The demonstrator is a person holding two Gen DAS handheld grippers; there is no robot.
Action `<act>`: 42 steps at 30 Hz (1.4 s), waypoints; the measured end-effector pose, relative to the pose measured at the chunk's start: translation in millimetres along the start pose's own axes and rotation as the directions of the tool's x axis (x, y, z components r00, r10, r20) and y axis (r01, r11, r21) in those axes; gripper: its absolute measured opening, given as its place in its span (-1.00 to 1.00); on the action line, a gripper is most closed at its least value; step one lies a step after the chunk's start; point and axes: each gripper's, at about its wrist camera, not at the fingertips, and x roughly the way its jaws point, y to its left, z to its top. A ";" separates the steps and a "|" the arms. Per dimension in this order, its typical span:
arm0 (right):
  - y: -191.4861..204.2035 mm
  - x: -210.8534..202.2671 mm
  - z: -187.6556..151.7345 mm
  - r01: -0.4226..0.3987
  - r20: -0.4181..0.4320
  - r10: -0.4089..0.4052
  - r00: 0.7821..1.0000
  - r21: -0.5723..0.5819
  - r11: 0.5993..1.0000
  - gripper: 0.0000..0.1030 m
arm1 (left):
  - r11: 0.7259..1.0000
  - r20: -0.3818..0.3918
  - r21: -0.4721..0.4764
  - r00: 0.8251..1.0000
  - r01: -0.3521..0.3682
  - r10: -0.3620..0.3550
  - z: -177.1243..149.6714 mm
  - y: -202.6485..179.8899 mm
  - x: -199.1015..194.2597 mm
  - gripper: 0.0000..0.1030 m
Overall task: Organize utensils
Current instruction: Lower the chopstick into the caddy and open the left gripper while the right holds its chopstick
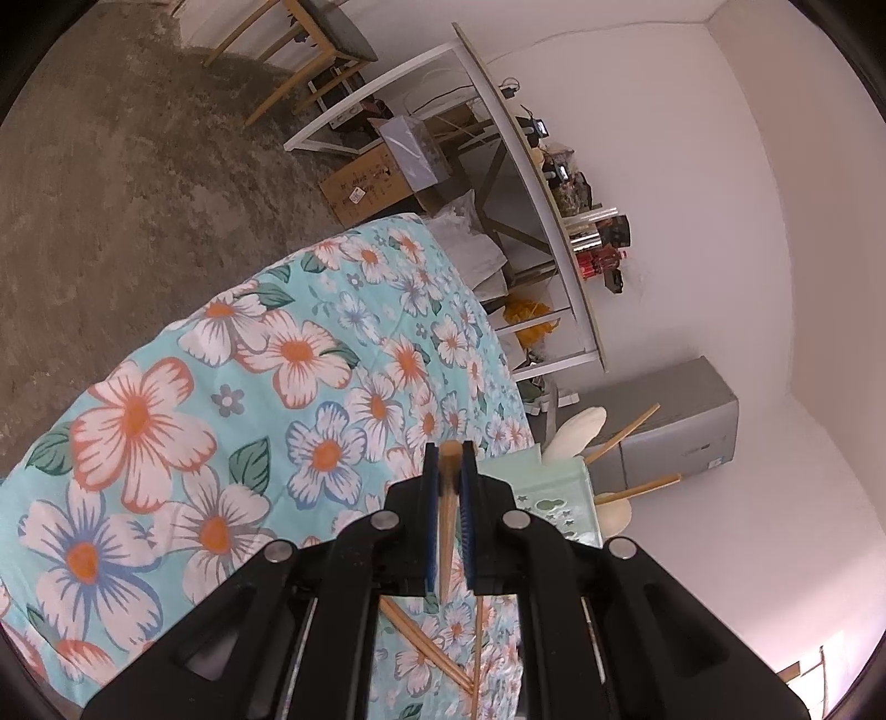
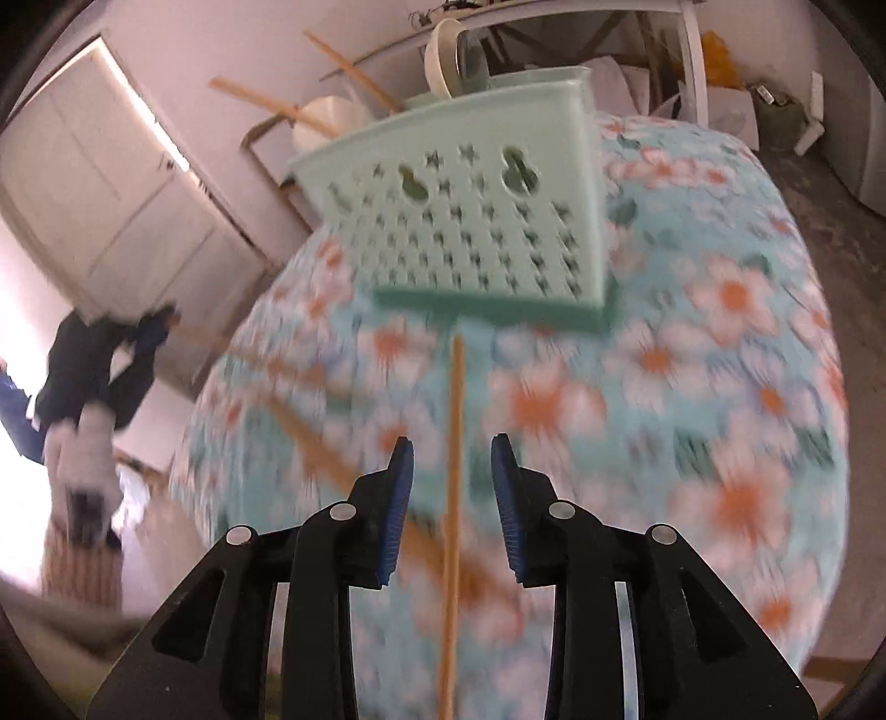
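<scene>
My left gripper [image 1: 449, 451] is shut on a wooden chopstick [image 1: 447, 498], held above the floral tablecloth [image 1: 221, 421]. Several loose chopsticks [image 1: 432, 653] lie on the cloth below it. The mint-green perforated utensil basket [image 1: 559, 498] stands just right of the left gripper, with white spoons [image 1: 573, 432] and wooden handles sticking out. In the right wrist view the basket [image 2: 470, 221] stands ahead. My right gripper [image 2: 453, 448] is open, its blue pads either side of a chopstick [image 2: 455, 443] lying on the cloth. More chopsticks [image 2: 310, 437] lie blurred to the left.
A white shelf unit [image 1: 531, 166] with clutter, a cardboard box [image 1: 365, 183] and a wooden chair [image 1: 310, 39] stand beyond the table. A grey cabinet [image 1: 675, 426] is by the wall. A door [image 2: 111, 183] and a blurred person [image 2: 94, 387] show at left.
</scene>
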 end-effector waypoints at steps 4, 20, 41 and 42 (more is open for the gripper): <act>6.8 37.3 19.2 0.055 -0.027 -0.056 0.998 -0.043 0.998 -0.43 | 0.998 0.009 0.067 1.000 -0.016 0.016 -3.7 -15.0 -2.8 -0.89; -12.1 -55.5 22.7 0.013 0.189 -0.023 0.982 0.056 0.998 -0.91 | 0.890 0.065 0.456 0.998 -0.009 -0.023 -26.2 -122.4 -22.8 -0.89; -30.3 -136.2 19.4 -0.171 0.401 0.113 0.909 0.114 0.979 -0.91 | 0.575 0.142 0.818 0.975 -0.019 -0.170 -40.0 -301.4 25.4 -0.89; -31.6 -135.8 19.3 -0.171 0.400 0.112 0.909 0.115 0.978 -0.91 | 0.565 0.143 0.824 0.978 -0.032 -0.153 -42.8 -299.8 35.8 -0.89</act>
